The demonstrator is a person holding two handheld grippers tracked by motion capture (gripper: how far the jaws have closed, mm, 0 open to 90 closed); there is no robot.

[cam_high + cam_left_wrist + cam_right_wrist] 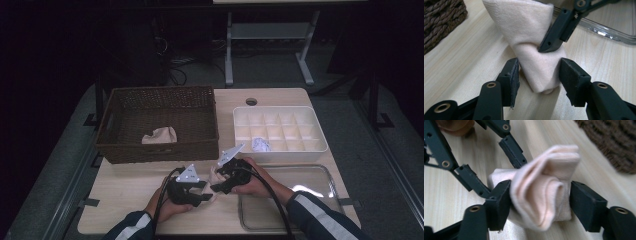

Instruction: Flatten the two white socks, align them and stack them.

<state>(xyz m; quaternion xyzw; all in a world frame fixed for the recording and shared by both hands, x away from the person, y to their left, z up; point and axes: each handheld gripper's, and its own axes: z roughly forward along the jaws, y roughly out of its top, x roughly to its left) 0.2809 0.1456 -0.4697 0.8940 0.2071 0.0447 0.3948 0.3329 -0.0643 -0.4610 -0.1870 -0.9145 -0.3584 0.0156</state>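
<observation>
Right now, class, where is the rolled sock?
In the high view the sock lies on the table near its front edge, between the left gripper and right gripper, in front of the basket and left of the clear tray.

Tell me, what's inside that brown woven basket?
In the woven basket, one crumpled beige cloth lies near the front wall. The near wall hides the floor right behind it, so anything there can't be seen.

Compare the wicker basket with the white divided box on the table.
The wicker basket is dark brown and woven; the white divided box is smooth, pale plastic. The basket is one open space and deeper; the box is shallower and split into many small cells. The basket holds a peach cloth; the box holds a small white crumpled item. Both are rectangular, open-topped and upright.
</observation>
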